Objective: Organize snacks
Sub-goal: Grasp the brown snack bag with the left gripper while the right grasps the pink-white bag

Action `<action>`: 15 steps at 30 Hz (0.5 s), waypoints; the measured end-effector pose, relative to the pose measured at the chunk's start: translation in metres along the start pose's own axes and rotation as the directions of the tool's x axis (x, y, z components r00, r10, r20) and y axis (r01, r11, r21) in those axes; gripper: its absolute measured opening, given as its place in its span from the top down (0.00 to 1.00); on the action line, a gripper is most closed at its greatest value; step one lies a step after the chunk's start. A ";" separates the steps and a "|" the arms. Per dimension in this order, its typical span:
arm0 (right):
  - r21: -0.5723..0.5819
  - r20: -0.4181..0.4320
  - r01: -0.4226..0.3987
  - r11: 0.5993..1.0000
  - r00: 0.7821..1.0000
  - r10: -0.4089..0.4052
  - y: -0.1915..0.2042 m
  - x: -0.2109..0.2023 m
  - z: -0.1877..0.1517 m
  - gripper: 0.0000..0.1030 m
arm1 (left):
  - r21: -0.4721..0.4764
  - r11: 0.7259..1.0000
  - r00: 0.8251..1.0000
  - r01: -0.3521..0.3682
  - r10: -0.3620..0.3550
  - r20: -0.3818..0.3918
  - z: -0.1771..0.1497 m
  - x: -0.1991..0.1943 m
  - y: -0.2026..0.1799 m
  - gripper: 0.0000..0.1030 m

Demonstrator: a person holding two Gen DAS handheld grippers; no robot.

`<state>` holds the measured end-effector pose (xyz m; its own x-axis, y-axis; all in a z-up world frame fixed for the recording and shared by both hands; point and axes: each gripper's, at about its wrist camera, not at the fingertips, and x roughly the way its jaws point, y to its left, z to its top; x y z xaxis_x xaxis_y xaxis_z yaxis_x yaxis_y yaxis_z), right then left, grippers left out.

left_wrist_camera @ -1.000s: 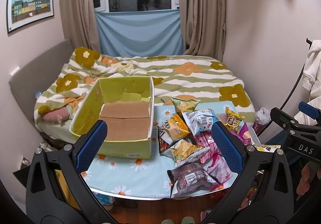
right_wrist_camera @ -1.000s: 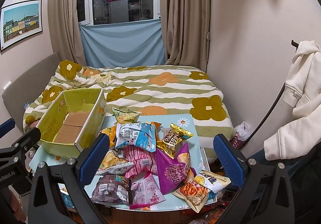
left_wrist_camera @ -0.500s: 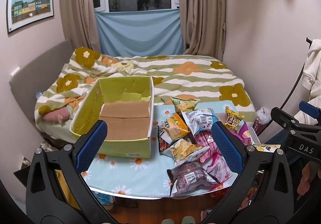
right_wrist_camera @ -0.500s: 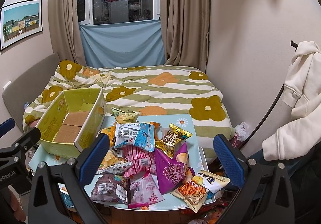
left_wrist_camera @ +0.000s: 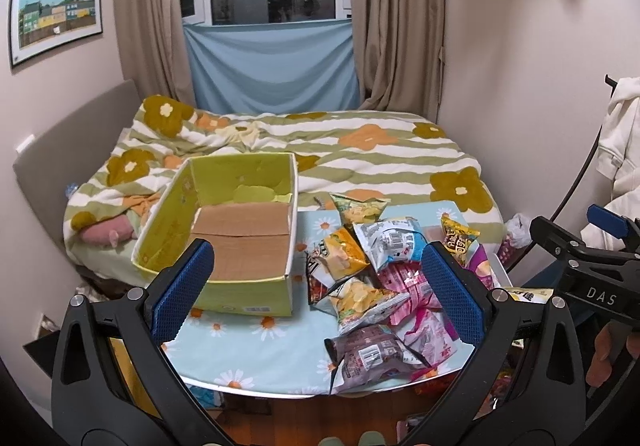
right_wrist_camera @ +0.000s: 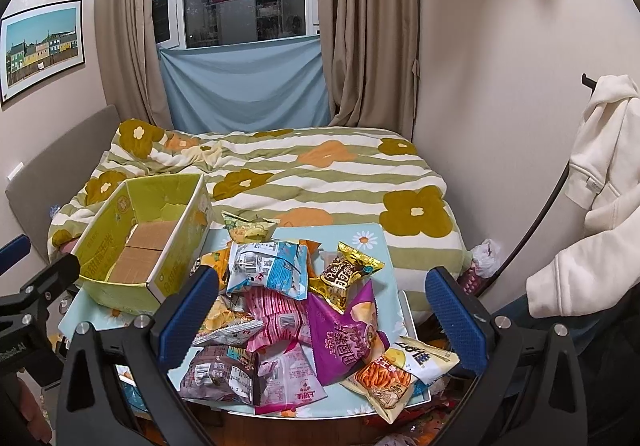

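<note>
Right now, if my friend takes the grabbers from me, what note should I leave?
Left gripper: open, holding nothing, raised above the table.
Right gripper: open, holding nothing, above the snack pile.
The yellow-green cardboard box sits on the left of the flower-print blue table and holds no snacks.
All the snack bags lie piled on the right: blue-white bag, gold bag, purple chip bag, pink bags, brown bag.
Done: nothing packed.
Left: move every bag into the box.

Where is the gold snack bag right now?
In the right wrist view, the gold snack bag lies right of centre on the pile, overlapping the big purple chip bag, just right of the light blue packet.
</note>
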<state>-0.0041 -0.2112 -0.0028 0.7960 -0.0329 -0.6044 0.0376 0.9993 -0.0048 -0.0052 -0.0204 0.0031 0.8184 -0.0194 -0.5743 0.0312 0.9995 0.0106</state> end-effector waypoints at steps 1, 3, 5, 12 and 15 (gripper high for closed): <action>0.000 -0.003 -0.001 1.000 1.000 0.001 -0.002 0.000 -0.002 0.00 | -0.004 1.000 1.000 0.000 0.000 -0.007 0.001 0.001 0.000 0.00; 0.002 -0.012 -0.002 1.000 1.000 0.002 -0.004 0.001 0.002 0.00 | -0.019 1.000 0.999 0.004 -0.004 -0.031 0.002 0.005 0.001 0.00; 0.001 -0.026 -0.012 1.000 1.000 0.012 -0.009 0.003 0.004 0.00 | -0.033 0.999 0.998 0.004 -0.006 -0.060 0.002 0.011 0.001 0.00; -0.020 -0.116 -0.075 0.997 0.991 0.072 -0.022 0.036 -0.016 0.00 | -0.076 0.997 0.971 0.017 -0.035 -0.237 -0.029 0.054 -0.007 0.00; -0.020 -0.160 -0.096 0.995 0.983 0.091 -0.025 0.057 -0.036 0.00 | -0.081 0.996 0.945 0.031 -0.056 -0.322 -0.048 0.084 -0.015 0.00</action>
<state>0.0186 -0.2378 -0.0656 0.6894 0.0620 -0.7217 -0.0507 0.9980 0.0372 0.0355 -0.0357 -0.0849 0.5867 -0.0655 -0.8072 0.0101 0.9972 -0.0735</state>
